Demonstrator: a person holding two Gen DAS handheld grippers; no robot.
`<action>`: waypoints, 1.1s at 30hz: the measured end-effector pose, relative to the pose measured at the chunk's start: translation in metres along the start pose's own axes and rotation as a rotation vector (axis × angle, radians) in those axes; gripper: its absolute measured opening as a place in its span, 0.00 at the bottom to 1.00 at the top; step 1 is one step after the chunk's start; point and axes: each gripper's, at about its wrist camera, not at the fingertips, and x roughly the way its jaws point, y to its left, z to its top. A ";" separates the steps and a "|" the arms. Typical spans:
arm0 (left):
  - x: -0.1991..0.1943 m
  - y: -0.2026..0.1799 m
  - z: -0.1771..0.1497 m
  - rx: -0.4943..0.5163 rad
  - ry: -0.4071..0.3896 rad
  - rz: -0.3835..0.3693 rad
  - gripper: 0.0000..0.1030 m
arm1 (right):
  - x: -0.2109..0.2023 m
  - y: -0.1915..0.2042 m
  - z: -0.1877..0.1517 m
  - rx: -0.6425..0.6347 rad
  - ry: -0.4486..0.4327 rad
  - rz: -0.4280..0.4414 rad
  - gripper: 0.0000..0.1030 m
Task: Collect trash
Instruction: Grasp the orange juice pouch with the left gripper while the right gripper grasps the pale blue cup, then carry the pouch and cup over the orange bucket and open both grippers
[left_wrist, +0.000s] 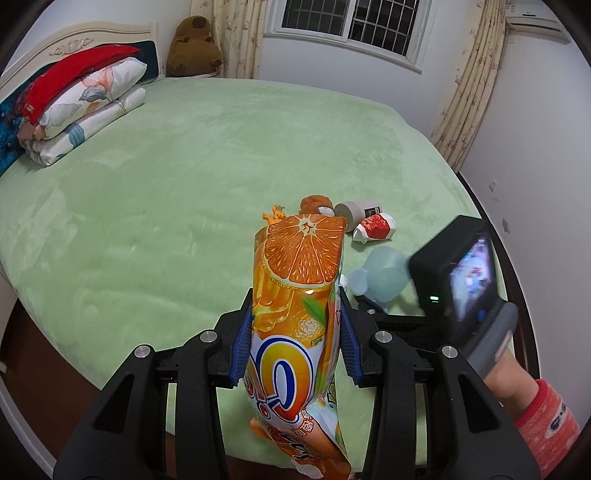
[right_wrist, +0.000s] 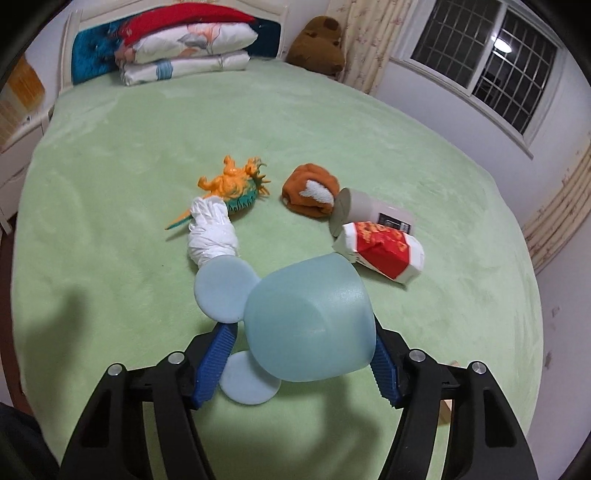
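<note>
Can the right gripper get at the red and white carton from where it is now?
Probably not directly: the right gripper has the blue cup between its jaws, and the red and white carton lies just beyond it on the bed.

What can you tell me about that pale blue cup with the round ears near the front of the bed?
The pale blue cup looks like frosted, translucent plastic, with two flat round discs like ears on one side. It lies tipped over on the green bedspread, its closed base toward the right wrist camera. The right gripper straddles it, blue ribbed pads flanking its sides; whether they press on it is unclear. A crumpled white tissue lies against its farther ear.
</note>
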 end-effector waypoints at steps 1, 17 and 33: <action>-0.001 0.000 -0.001 0.000 0.001 -0.001 0.39 | -0.004 -0.001 -0.001 0.004 -0.007 0.006 0.64; -0.027 -0.023 -0.041 0.066 0.018 -0.029 0.39 | -0.118 0.001 -0.065 -0.026 -0.103 0.090 0.64; -0.059 -0.051 -0.168 0.224 0.145 -0.170 0.39 | -0.195 0.042 -0.190 -0.076 -0.051 0.235 0.64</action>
